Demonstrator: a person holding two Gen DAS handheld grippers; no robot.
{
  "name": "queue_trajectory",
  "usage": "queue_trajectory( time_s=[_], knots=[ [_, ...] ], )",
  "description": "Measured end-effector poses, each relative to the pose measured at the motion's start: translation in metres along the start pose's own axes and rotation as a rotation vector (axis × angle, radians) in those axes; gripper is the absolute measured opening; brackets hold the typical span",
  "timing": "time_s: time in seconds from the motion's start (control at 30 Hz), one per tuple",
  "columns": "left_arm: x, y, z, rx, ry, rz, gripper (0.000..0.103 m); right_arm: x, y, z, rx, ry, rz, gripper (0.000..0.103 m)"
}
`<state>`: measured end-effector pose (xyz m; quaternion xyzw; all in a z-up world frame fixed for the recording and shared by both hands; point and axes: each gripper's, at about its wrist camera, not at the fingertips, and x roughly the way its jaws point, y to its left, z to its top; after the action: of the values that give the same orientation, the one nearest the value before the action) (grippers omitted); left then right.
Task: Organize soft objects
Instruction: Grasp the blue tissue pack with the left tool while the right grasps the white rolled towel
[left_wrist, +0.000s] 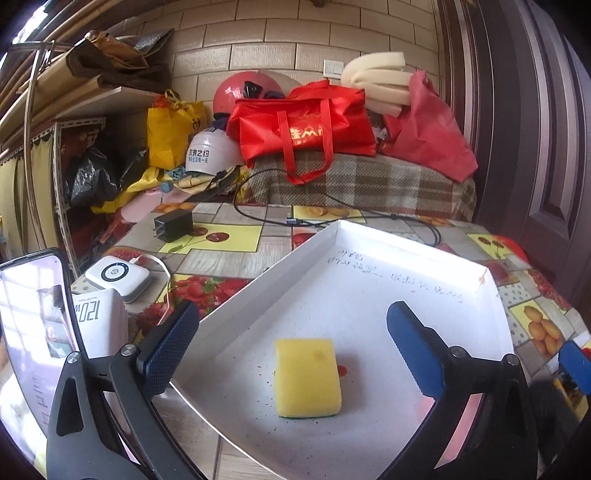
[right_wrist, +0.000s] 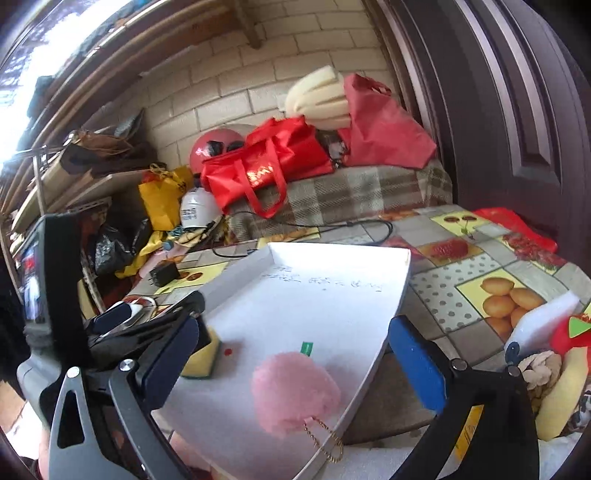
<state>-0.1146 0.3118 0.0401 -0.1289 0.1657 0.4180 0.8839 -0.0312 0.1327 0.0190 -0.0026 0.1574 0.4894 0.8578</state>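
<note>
Sponge (left_wrist: 307, 377), yellow with a green underside, lies flat on the floor of the white tray (left_wrist: 369, 291), toward the tray's near-left part, with bare white floor around it on every side and low raised rims at the far left and far right edges. The left tongs (left_wrist: 291, 343) hang spread wide above it, the sponge lying between and just below the two blue fingers (left_wrist: 413, 350), touching neither. In the right wrist view a pink fluffy pom-pom (right_wrist: 295, 395) with a gold chain (right_wrist: 327, 439) rests near the tray's near-right rim, the chain draped over that edge. The right tongs (right_wrist: 295, 350) are also wide apart and hold nothing; the pom-pom sits between and slightly beneath the fingers, clear of both. Right of the tray, on the fruit-patterned table (right_wrist: 461, 258), a heap of soft toys (right_wrist: 554, 369) lies close to the right finger.
</note>
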Motion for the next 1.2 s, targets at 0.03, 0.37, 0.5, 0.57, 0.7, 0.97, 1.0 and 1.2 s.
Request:
queue_trajectory(
  time_s=[0.03, 0.37, 0.5, 0.57, 0.7, 0.97, 1.0, 1.2],
  knots=[
    [-0.002, 0.001, 0.0, -0.005, -0.011, -0.004, 0.103, -0.003, 0.003, -0.001, -0.015, 0.0, 0.011, 0.103],
    [-0.05, -0.02, -0.014, 0.083, -0.119, -0.164, 0.103, -0.059, -0.007, -0.015, -0.135, -0.01, 0.047, 0.103],
    [-0.079, -0.039, -0.027, 0.162, -0.087, -0.349, 0.103, -0.083, -0.046, -0.014, -0.141, -0.018, -0.026, 0.103],
    [-0.094, -0.054, -0.036, 0.245, -0.07, -0.451, 0.103, -0.097, -0.075, -0.013, -0.143, -0.004, -0.078, 0.103],
    [-0.115, -0.095, -0.054, 0.46, 0.006, -0.651, 0.102, -0.113, -0.124, -0.012, -0.152, 0.074, -0.106, 0.103],
    [-0.134, -0.165, -0.097, 0.861, 0.089, -0.74, 0.102, -0.129, -0.149, -0.021, -0.266, 0.206, -0.021, 0.088],
    [-0.135, -0.167, -0.101, 0.882, 0.092, -0.738, 0.102, -0.126, -0.146, -0.024, -0.291, 0.231, -0.008, 0.088],
    [-0.126, -0.18, -0.111, 0.962, 0.078, -0.695, 0.102, -0.092, -0.112, -0.045, -0.484, 0.383, 0.021, 0.078]
  ],
)
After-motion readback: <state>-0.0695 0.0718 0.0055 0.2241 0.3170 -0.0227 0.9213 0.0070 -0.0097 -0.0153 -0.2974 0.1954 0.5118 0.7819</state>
